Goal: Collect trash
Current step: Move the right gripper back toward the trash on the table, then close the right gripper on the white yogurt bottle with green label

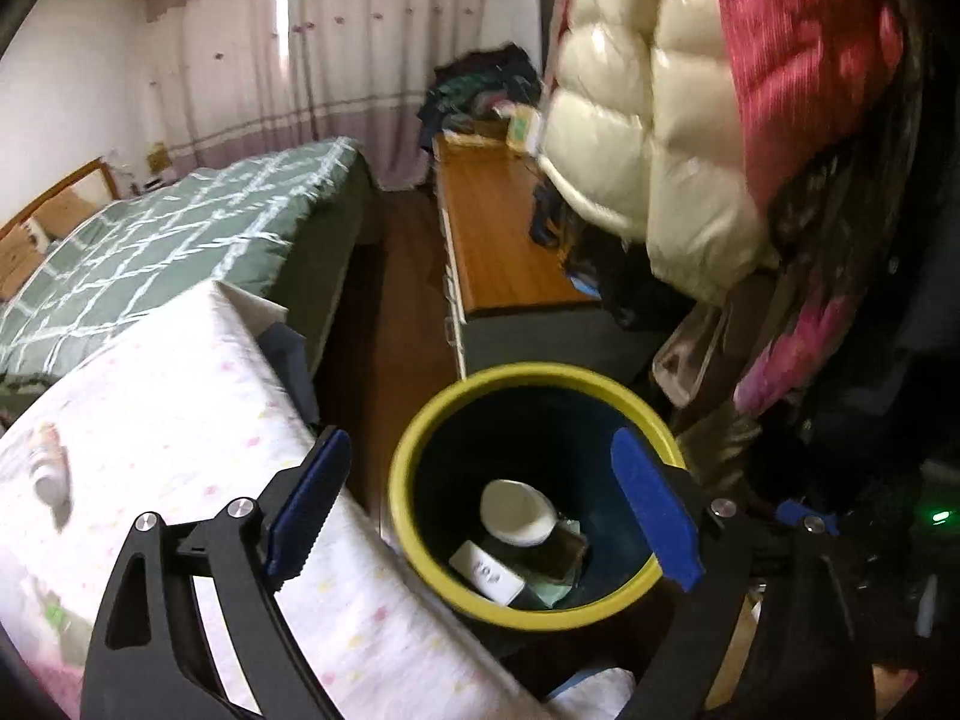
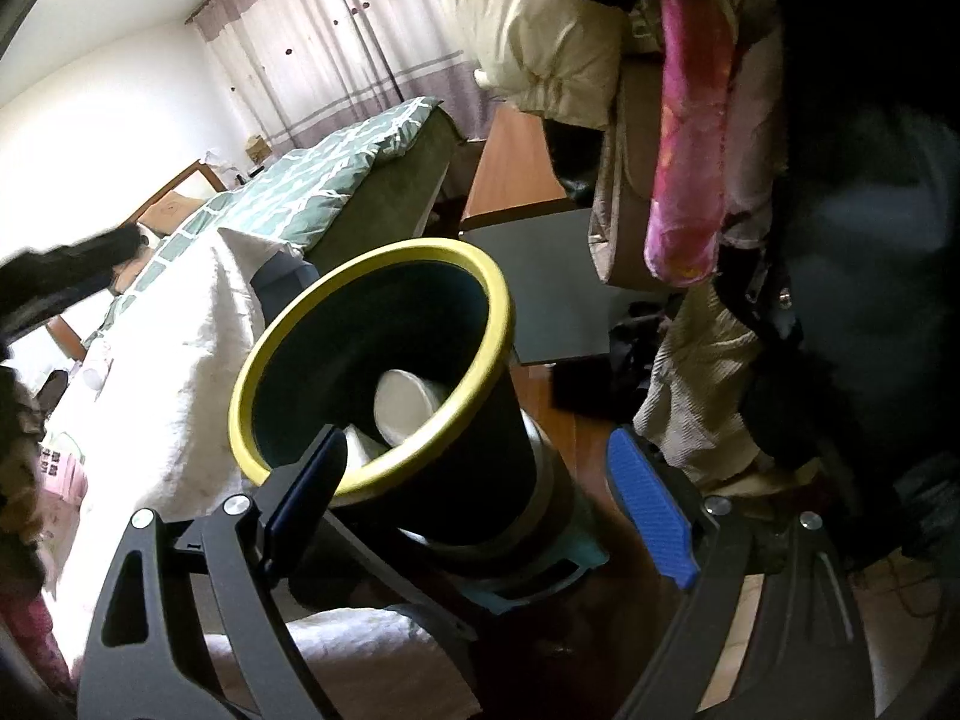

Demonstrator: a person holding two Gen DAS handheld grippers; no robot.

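Trash bin (image 1: 414,480), dark body with a yellow-green rim, is standing on the wood floor (image 1: 390,324) just beside a table draped in a white dotted cloth (image 1: 180,396). Inside the bin, a white paper cup (image 1: 516,510) is lying on its side, with a small white box (image 1: 486,573) and some dark and pale green scraps under it.

Left gripper (image 1: 486,516) is hovering over the bin mouth, blue pads spread wide, nothing between them. Right gripper (image 2: 480,498) is also standing released; its pads are straddling the near wall of the bin (image 2: 480,468) without pressing on it, left pad over the rim, right pad clear of the outside. From this side the bin is appearing tilted by the lens, cup (image 2: 408,408) showing within.

Further out: a bed with a green checked quilt (image 1: 180,234), a low wooden cabinet (image 1: 504,240), a cream puffer jacket (image 1: 636,120) hanging beside red and pink garments (image 1: 810,60), and drawn curtains (image 1: 336,60) at the back.
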